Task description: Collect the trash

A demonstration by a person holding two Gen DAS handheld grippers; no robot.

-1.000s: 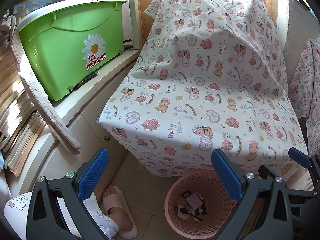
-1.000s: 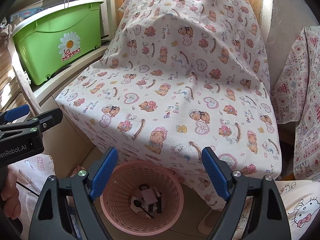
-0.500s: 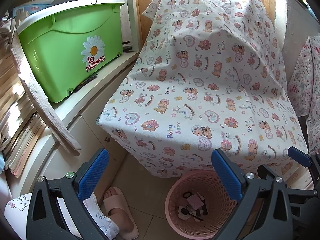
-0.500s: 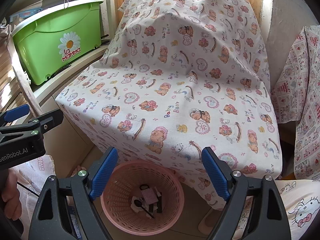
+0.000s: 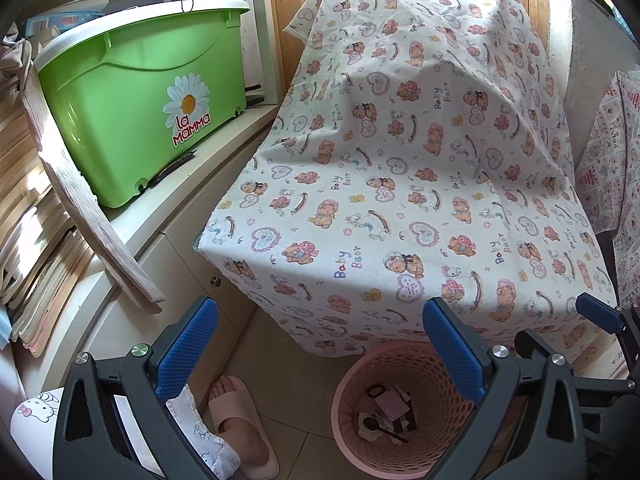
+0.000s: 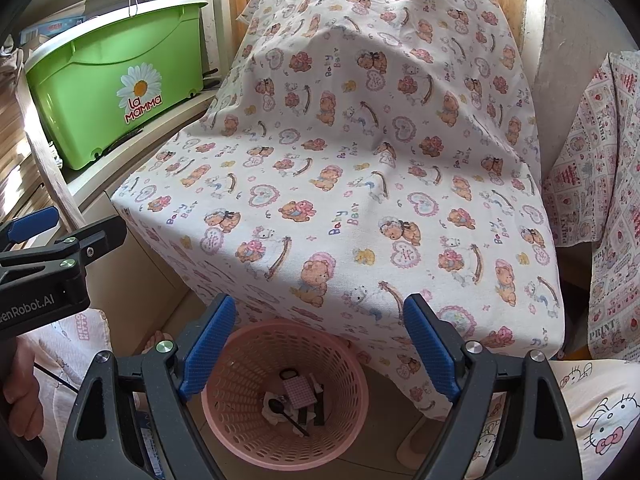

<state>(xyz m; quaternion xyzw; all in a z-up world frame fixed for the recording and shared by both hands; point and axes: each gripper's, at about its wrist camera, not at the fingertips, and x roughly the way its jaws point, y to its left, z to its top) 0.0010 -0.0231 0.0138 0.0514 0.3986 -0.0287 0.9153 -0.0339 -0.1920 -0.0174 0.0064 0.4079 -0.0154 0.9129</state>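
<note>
A pink perforated waste basket (image 5: 360,432) (image 6: 240,408) stands on the tiled floor below the front edge of a table draped in a bear-print cloth (image 5: 400,184) (image 6: 352,168). Inside lie scraps: a black spoon (image 6: 286,414), a pink checked packet (image 6: 300,392), crumpled paper and dark bits (image 5: 390,414). My left gripper (image 5: 320,344) is open and empty, to the left above the basket. My right gripper (image 6: 320,344) is open and empty, right above the basket. No trash shows on the cloth.
A green La Mamma tub (image 5: 136,104) sits on a white cabinet ledge (image 5: 200,176) at left, with a leaning board (image 5: 92,208) and stacked papers. My slippered foot (image 5: 240,428) is beside the basket. Another printed cloth (image 6: 600,200) hangs at right.
Both views have shifted very slightly; the grippers stay open and empty above the basket. Nothing else moved.
</note>
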